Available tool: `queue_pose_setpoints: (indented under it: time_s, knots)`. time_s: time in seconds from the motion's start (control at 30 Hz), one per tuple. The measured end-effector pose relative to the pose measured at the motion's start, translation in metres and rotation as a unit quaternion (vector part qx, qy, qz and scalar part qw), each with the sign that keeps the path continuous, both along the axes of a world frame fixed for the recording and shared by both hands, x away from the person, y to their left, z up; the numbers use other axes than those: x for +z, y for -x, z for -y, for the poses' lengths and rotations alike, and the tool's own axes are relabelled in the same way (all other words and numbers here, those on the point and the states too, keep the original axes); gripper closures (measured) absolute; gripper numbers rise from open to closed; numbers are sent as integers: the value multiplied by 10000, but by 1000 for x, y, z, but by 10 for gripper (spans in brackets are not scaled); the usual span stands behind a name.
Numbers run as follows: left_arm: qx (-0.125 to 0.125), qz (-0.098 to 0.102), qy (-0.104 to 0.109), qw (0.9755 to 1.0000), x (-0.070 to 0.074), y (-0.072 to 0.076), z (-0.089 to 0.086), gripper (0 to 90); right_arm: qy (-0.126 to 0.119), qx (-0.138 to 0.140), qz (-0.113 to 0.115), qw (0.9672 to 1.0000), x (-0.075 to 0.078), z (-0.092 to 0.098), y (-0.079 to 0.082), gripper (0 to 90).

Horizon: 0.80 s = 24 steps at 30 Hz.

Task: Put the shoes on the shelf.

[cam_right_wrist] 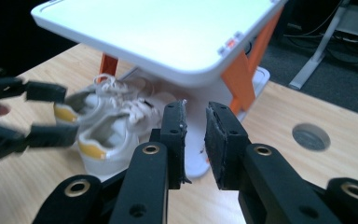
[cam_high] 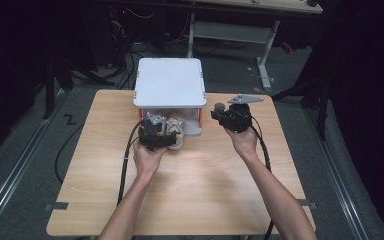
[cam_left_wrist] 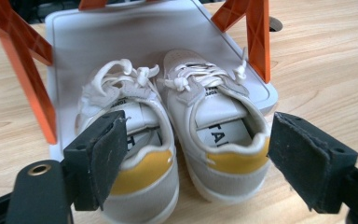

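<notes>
While the left hand-held gripper [cam_left_wrist: 193, 163] sits at the heels of the pair of white shoes [cam_left_wrist: 172, 140], its jaws are spread wide, one pad by the outer side of the left shoe and the other out past the right shoe's heel. The shoes stand side by side, toes under the small white rack [cam_high: 169, 82] with orange legs, heels poking out over the front edge of its lower tray [cam_left_wrist: 261, 91] toward the person. From the high view the rack stands at the far middle of the bench [cam_high: 190, 190].

If the aim is to draw the pair out or push it in, which I can only guess at, the sound way looks like closing evenly on both yellow heel tabs together, low on the heels so the soft collars don't fold. Keeping the pull straight along the tray should stop the laces snagging an orange leg [cam_left_wrist: 25, 79].

The right hand-held gripper [cam_right_wrist: 196, 140] hangs off to the right of the rack, jaws nearly pressed together with a thin gap, holding nothing. It could steady the rack's top if the rack starts to slide.
</notes>
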<state>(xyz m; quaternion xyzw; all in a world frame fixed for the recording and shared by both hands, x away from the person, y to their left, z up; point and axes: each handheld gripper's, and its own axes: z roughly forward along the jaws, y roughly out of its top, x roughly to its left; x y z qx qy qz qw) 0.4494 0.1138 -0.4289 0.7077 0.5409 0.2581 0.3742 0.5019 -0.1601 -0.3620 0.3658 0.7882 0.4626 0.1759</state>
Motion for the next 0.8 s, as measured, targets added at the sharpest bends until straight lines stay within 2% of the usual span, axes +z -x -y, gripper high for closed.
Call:
queue_pose_setpoints:
  time_s: [0.07,0.17,0.23,0.33,0.43,0.53,0.63,0.77,0.8]
  knots:
    - [12,38,-39,10000,0,5,-2,197,50,-20,24,10000,4,-9,-6,765]
    - [51,-62,28,10000,-4,13,-6,174,28,-98,69,9999,9,-21,-13,756]
    - [63,-87,-52,9999,-7,18,-6,172,28,-137,161,9998,12,-27,-18,752]
    - [102,-253,-123,9996,-14,21,-6,167,118,-187,174,9996,16,-38,-24,744]
    - [161,-432,-178,9988,-22,23,-4,167,133,-254,237,9993,17,-47,-29,725]
    - [200,-522,-179,9983,-29,24,-1,167,289,-287,236,9989,17,-57,-34,715]
    - [286,-544,-161,9980,-34,23,3,170,330,-368,271,9984,16,-64,-38,706]
    - [372,-530,-213,9977,-37,21,8,178,390,-446,182,9981,11,-66,-43,673]
    - [390,-531,-186,9977,-37,21,8,183,342,-449,180,9982,10,-65,-43,666]
